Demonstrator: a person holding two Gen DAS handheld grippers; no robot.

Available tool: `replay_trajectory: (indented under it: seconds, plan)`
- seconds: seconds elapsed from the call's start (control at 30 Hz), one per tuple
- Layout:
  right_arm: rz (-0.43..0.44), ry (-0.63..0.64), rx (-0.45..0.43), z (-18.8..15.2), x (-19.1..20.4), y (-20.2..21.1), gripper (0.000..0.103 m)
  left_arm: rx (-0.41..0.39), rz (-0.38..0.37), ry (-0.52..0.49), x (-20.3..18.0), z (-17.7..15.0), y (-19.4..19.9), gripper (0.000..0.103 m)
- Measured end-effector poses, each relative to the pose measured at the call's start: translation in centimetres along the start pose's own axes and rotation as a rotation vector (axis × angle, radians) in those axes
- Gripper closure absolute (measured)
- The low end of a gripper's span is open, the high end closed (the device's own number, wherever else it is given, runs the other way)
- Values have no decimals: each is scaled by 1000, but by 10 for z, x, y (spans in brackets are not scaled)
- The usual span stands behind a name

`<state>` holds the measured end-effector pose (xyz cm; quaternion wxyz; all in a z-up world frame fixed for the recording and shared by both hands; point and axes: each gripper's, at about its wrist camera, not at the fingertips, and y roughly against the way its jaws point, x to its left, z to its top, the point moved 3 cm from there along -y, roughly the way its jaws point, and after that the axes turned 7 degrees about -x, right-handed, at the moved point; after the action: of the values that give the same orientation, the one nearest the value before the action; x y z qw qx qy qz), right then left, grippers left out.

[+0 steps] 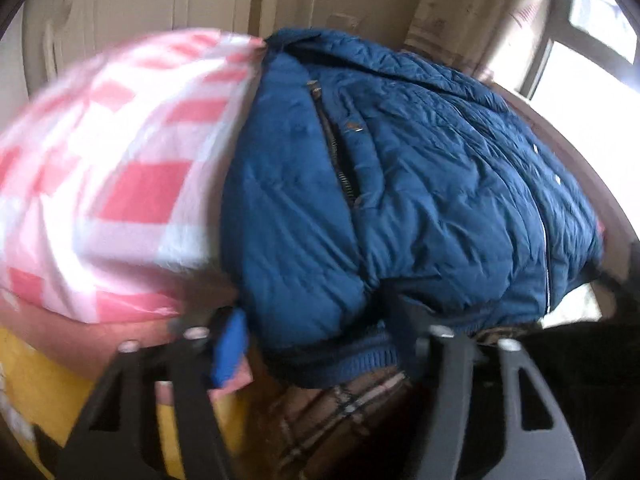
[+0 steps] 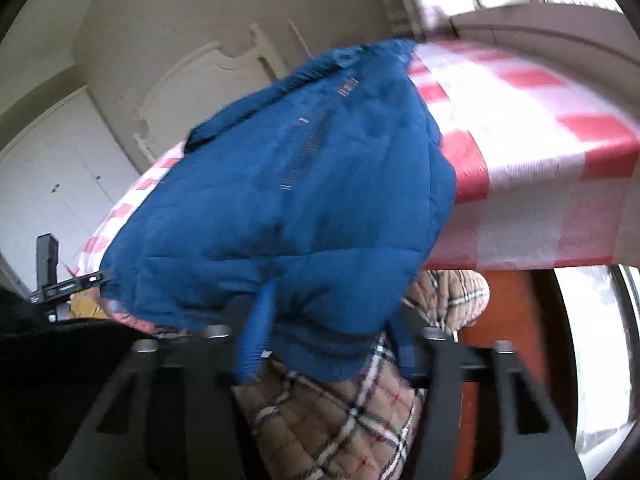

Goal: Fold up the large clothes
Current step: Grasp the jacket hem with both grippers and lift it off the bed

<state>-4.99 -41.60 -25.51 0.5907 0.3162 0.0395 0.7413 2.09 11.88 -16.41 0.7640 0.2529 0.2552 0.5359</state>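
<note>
Lying on a pink-and-white checked bedcover (image 1: 132, 184), the blue quilted jacket (image 1: 400, 184) is spread over the near part of the bed, with its ribbed hem (image 1: 340, 360) hanging over the near edge. It seems to be placed there so that a broad, soft surface is given for folding. A beige plaid lining (image 2: 340, 412) is seen under the hem, probably the inner side of the jacket, though this cannot be told for sure.

The hem is taken at two places. In the left wrist view, the left gripper (image 1: 320, 354) is set around the left part of the hem; its jaws are about half open, and the thick cloth fills the space between them, so a hold on the hem is judged. In the right wrist view, the right gripper (image 2: 328, 352) is set around the hem in the same way, with the jaws somewhat less than half open and the blue cloth bunched between them. Both corners are likely held together so that the lower part can be lifted evenly and folded toward the collar.

Farther out, a pale wardrobe (image 2: 48, 184) is seen at the left and a bright window (image 1: 592, 40) at the far right.
</note>
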Motion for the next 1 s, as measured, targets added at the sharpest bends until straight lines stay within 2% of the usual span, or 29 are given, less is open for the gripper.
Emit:
replay_trajectory:
  seconds: [0.03,0.13,0.27,0.33,0.43,0.5,0.53,0.57,0.6,0.63,0.67,0.77,0.9,1.0]
  plan:
    - [-3,25,-12,2,6,5,64,-10,7,-13,-2,0,3,56]
    - [-27,74,-14,9,16,4,64,-31,-10,8,0,1,11,56]
    - [-74,20,30,6,3,-12,58,-12,-37,83,13,0,2,39]
    - [-77,-11,28,5,-2,-19,55,-18,-28,79,13,3,-1,35]
    - [-82,-22,23,4,-5,-24,54,-7,-26,63,12,3,-6,36]
    - [-84,15,12,3,-1,-22,58,-4,-43,41,9,2,-5,49]
    - [-72,58,-2,3,6,-18,69,-11,-43,30,7,1,-2,63]
    - [-70,90,-15,2,13,-14,76,-29,-55,13,2,2,4,77]
    - [-74,110,-27,1,18,-8,78,-56,-79,14,-2,5,14,80]
    - [-86,138,-48,3,24,-3,81,-81,-93,25,-3,7,21,82]
    - [-87,153,-77,7,30,4,83,-133,-145,68,-1,15,35,84]
    - [-37,136,-189,29,44,27,87,-222,-249,163,9,37,58,85]
    - [54,135,-345,69,68,62,87,-314,-292,189,9,63,81,85]
    - [106,116,-420,85,78,83,87,-387,-329,191,4,77,108,85]
